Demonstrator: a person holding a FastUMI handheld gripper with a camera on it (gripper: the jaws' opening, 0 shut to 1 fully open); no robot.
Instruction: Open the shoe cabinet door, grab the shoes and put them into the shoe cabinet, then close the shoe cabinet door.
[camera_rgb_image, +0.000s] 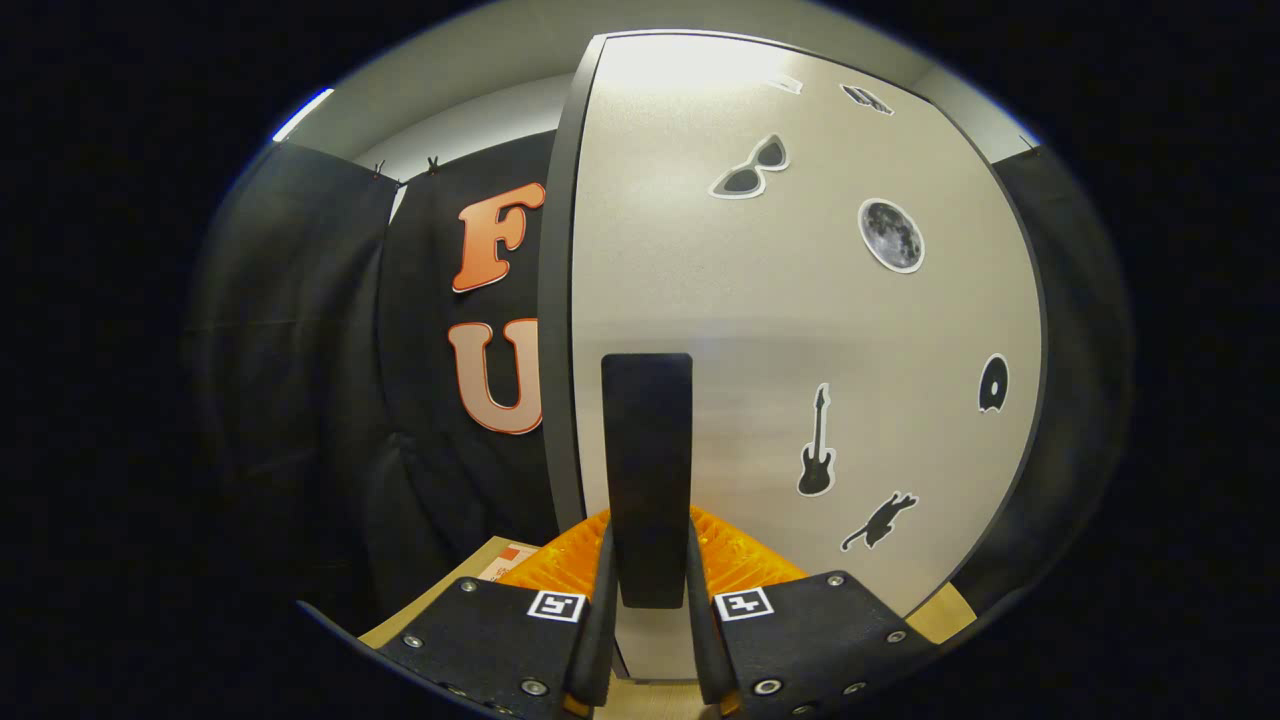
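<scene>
Black cloth wall (300, 380) hanging far left, clipped at top. Pale ceiling (480, 60) above. Cardboard box (500, 562) with a label near, lower left.

A pale shoe cabinet door (800, 330) with a dark edge fills the frame's centre and right, dotted with stickers; its upright black handle (647, 470) stands low at centre, gripper (648, 590) fingers clamped on it.
</scene>
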